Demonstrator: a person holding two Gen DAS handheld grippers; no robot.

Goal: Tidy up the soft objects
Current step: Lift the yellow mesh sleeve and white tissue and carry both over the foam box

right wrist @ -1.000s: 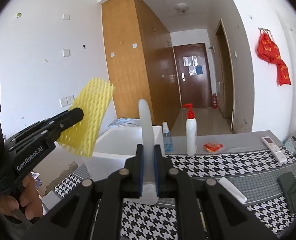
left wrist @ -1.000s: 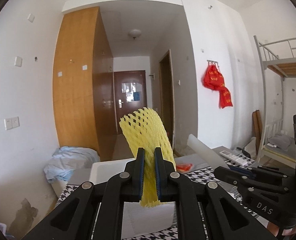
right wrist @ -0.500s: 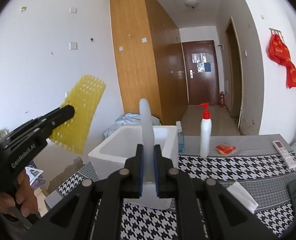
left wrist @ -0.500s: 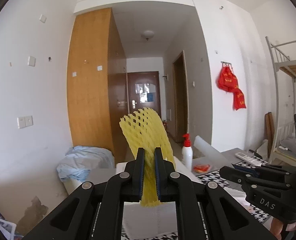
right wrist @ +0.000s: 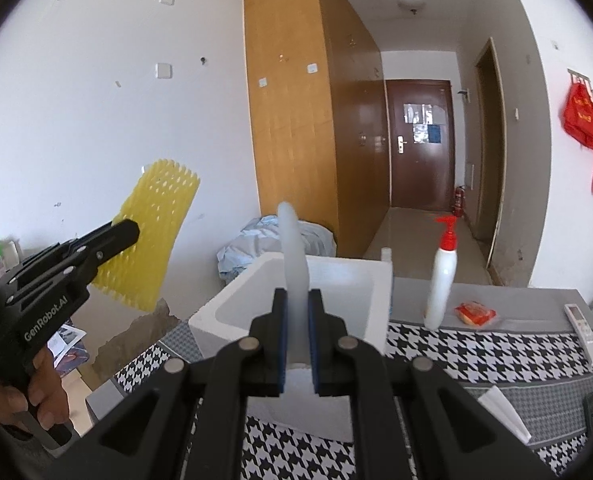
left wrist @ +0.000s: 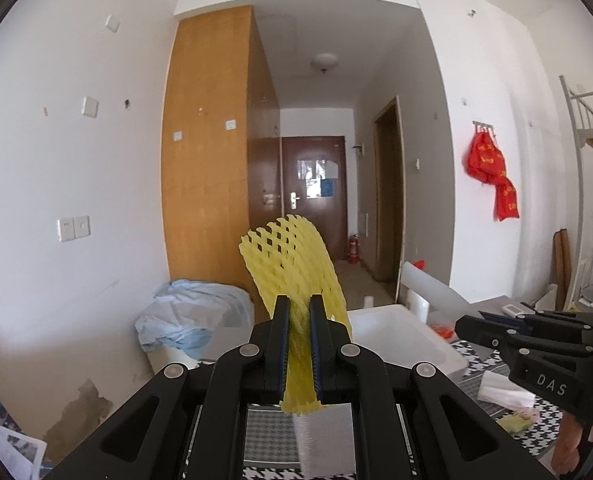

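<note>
My left gripper (left wrist: 297, 308) is shut on a yellow foam net sleeve (left wrist: 292, 264), which stands up between its pads. In the right wrist view the same yellow sleeve (right wrist: 156, 236) sticks up from the left gripper (right wrist: 126, 232) at the left, held over the floor beside the table. My right gripper (right wrist: 295, 300) is shut on a thin white foam sheet (right wrist: 292, 248) that rises edge-on from its pads. A white foam box (right wrist: 308, 300) stands open on the houndstooth tablecloth (right wrist: 456, 352) just beyond the right gripper. The right gripper (left wrist: 472, 322) shows at the right of the left wrist view.
A white pump bottle (right wrist: 442, 280), a small clear bottle (right wrist: 386, 258), a red packet (right wrist: 474, 312) and a remote (right wrist: 584, 332) stand behind the box. A white tissue (right wrist: 504, 412) lies at the near right. A pale blue bundle (left wrist: 192, 316) sits on the floor by the wooden wardrobe (left wrist: 212, 160).
Both views have swung left. The foam box has come nearer the right gripper. The left gripper with the yellow sleeve has shifted left, off the table's edge. Both grips are unchanged.
</note>
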